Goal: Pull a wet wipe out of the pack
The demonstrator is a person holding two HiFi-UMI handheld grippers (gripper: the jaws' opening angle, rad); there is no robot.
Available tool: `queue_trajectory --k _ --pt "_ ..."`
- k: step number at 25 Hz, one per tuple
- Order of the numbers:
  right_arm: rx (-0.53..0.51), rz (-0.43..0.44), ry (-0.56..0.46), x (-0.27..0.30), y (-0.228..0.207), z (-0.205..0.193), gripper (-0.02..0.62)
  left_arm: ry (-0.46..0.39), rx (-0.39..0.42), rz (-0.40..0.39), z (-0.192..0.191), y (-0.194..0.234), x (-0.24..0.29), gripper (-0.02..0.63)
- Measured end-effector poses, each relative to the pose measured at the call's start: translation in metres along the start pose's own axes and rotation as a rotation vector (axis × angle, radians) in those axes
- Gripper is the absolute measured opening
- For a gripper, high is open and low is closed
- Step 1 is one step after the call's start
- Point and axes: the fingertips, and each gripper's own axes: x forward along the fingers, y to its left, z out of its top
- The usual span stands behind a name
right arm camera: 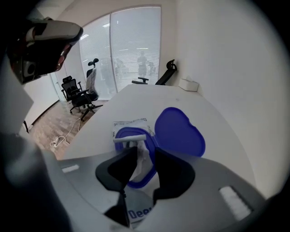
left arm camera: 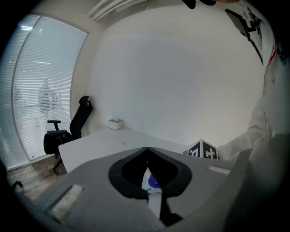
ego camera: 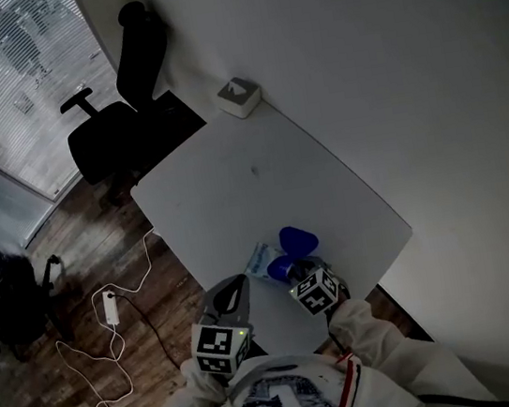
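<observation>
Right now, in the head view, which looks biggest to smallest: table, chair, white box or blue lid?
1. table
2. chair
3. white box and blue lid: about alike, can't rank them.

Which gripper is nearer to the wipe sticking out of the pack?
Right. The right gripper has the wipe between its jaws; the left gripper is beside the pack.
</observation>
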Motion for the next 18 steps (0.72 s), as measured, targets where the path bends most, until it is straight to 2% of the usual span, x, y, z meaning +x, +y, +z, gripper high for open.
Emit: queue_trajectory --k 8,18 --pt "-0.070 -0.021 0.019 0.0066 0.0004 -0.0011 0.110 -0.006 -0.007 0.009 -0.0015 0.0010 -0.0010 0.005" --pt "-0.073 -0.044 0.010 0.0085 0.0034 0.0000 0.057 0.003 -0.025 0.011 -0.0071 0.0018 -0.0061 0.005"
